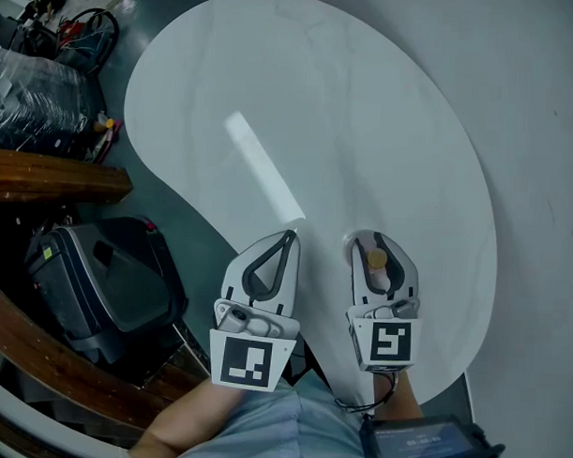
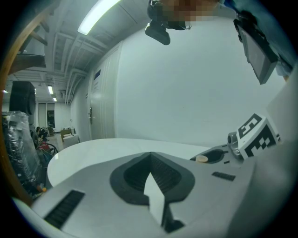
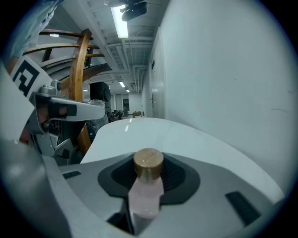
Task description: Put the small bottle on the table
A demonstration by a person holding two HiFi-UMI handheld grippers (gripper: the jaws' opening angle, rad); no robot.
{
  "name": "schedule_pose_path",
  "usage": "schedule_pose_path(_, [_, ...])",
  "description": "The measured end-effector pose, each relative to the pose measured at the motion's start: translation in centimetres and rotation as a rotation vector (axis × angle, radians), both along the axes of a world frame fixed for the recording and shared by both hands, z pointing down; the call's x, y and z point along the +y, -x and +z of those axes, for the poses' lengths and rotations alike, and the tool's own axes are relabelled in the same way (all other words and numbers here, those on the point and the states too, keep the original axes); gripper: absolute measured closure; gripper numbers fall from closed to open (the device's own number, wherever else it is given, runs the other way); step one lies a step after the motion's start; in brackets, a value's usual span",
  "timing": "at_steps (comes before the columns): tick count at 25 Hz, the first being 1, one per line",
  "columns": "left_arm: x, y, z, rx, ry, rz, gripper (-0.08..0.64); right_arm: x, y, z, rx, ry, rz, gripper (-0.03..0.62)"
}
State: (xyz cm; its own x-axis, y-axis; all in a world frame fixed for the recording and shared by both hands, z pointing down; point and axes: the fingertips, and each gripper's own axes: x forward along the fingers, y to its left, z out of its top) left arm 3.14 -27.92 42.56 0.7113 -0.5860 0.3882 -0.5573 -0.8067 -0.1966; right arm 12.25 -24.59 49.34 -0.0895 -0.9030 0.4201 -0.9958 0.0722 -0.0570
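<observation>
Holding the small bottle (image 3: 147, 190) by its pale body, the right gripper (image 1: 381, 244) has its jaws half closed and pressed on it, with the wooden cap (image 3: 148, 162) standing above the pads, over the near part of the white table (image 1: 272, 101). The left gripper (image 1: 284, 240) sits just beside it, jaws closed together on nothing. Whether the base touches the tabletop cannot be told. Letting go before it does could topple the narrow bottle, and setting it too near the rim risks it rolling off.

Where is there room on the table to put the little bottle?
The table is bare nearly everywhere: the whole stretch ahead of both grippers to its far rim. Only the near edge is crowded, where the left gripper and the right gripper holding the bottle are.
</observation>
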Motion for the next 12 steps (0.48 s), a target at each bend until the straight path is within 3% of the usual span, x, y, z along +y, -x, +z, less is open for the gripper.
schedule_pose_path(3, [0.1,0.0,-0.2,0.005,-0.005,-0.003,0.560,-0.2,0.2,-0.3,0.022,-0.041,-0.001,0.474])
schedule_pose_path(6, [0.2,0.2,-0.6,0.009,-0.012,-0.004,0.560,0.2,0.3,0.6,0.029,0.022,-0.010,0.471])
schedule_pose_path(12, [0.4,0.4,-2.1,0.019,-0.054,-0.012,0.560,-0.9,0.8,-1.6,0.001,-0.015,-0.035,0.389])
